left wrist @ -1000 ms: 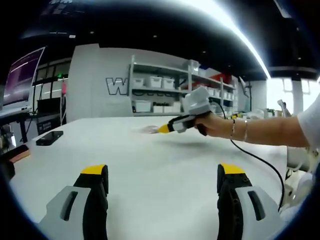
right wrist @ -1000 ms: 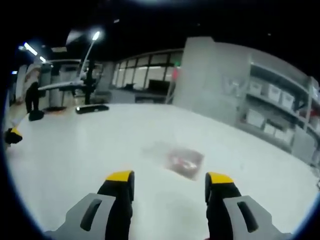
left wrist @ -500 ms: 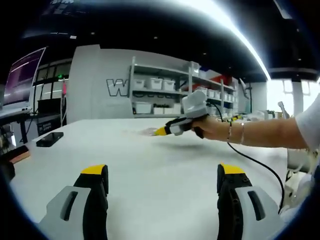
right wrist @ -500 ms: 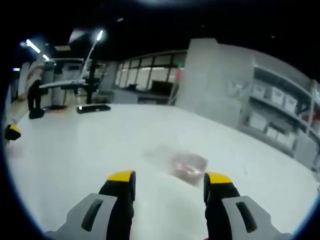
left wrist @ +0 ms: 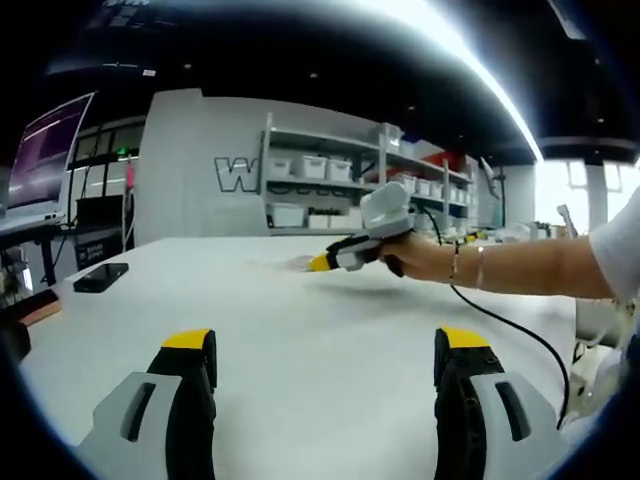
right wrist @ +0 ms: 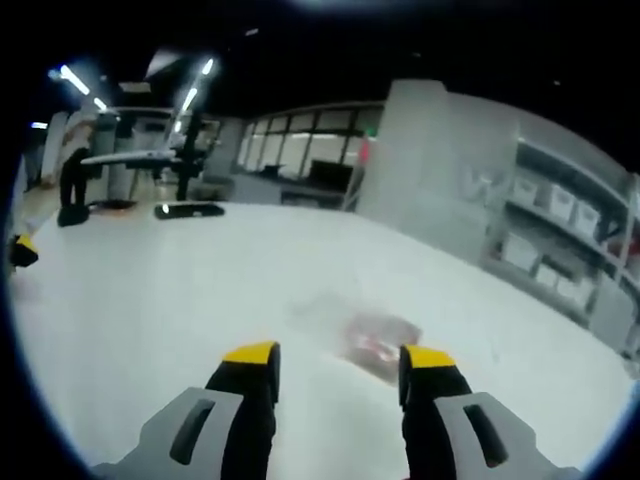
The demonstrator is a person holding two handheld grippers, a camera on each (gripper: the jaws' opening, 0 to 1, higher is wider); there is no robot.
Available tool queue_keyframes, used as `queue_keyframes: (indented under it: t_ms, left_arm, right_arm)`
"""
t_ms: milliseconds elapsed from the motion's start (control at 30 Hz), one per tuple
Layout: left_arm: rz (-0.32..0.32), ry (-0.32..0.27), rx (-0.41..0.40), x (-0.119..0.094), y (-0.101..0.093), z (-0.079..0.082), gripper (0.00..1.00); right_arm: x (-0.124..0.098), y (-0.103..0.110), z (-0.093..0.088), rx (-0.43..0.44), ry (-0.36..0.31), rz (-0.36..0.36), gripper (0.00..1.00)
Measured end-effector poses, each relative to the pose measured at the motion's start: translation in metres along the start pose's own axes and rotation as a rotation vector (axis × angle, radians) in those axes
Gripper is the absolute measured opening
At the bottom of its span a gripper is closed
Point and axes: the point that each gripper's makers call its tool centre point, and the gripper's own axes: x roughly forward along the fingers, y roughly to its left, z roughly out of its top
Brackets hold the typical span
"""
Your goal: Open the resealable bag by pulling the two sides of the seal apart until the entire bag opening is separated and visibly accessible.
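Note:
A clear resealable bag [right wrist: 375,338] with something red inside lies flat on the white table [right wrist: 150,300]. My right gripper [right wrist: 340,355] stands open just short of it, the bag's near edge between the yellow jaw tips. In the left gripper view a hand holds that right gripper [left wrist: 318,263] low over the table, its yellow tip beside the faint bag [left wrist: 295,262]. My left gripper [left wrist: 324,345] is open with nothing between its jaws, well back from the bag. Its yellow tip [right wrist: 22,250] peeks in at the left edge of the right gripper view.
A dark phone [left wrist: 98,276] lies near the table's left edge, seen also as a phone [right wrist: 188,210] at the far side. Shelves with white bins [left wrist: 320,180] stand behind the table. A black cable [left wrist: 510,320] trails from the person's arm.
The right gripper has crept closer to the bag, and its jaws stand slightly narrower. The left gripper has stayed put.

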Motion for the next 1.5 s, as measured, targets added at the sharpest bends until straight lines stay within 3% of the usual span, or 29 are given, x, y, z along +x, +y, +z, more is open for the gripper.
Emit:
queue_keyframes:
  t_ms: [400, 1500]
  left_arm:
    - [0.005, -0.007, -0.01, 0.0, 0.002, 0.0, 0.89]
    - [0.017, -0.02, -0.021, -0.002, 0.009, 0.003, 0.89]
  right_arm:
    - [0.01, 0.002, 0.003, -0.048, 0.007, 0.016, 0.39]
    - [0.037, 0.016, 0.002, -0.164, 0.038, 0.068, 0.33]
